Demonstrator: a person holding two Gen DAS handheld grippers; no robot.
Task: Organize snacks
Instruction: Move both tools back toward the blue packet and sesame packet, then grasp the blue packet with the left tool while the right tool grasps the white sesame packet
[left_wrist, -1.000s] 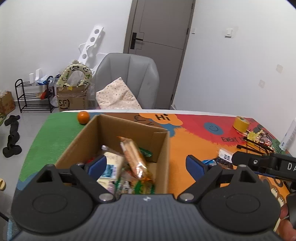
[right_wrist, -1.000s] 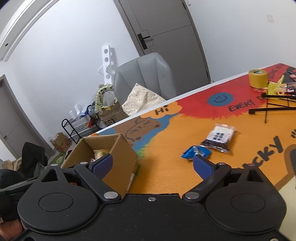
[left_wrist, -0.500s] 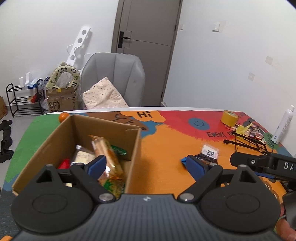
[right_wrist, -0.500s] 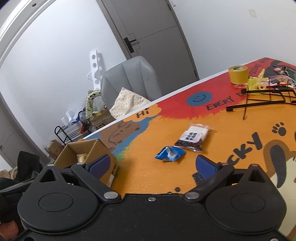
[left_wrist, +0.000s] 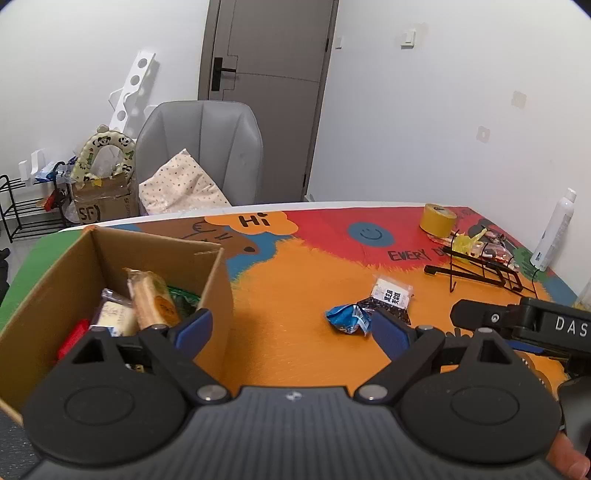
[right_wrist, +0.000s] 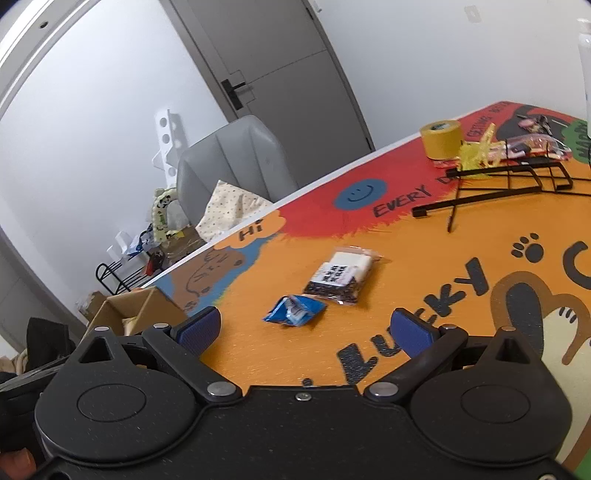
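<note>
On the orange stretch of the table (right_wrist: 480, 236), a crumpled blue packet (right_wrist: 293, 311) and a clear packet of dark snacks (right_wrist: 341, 275) lie touching, well apart from the cardboard box (left_wrist: 218, 280), which already holds several snacks. Right gripper (right_wrist: 310, 328) hovers near the blue packet, jaws apart, empty. Left gripper (left_wrist: 291, 328) likewise wide, empty, beside the box. Yellow tape roll (left_wrist: 437, 220) and black wire rack (right_wrist: 509, 181) sit farther off.
</note>
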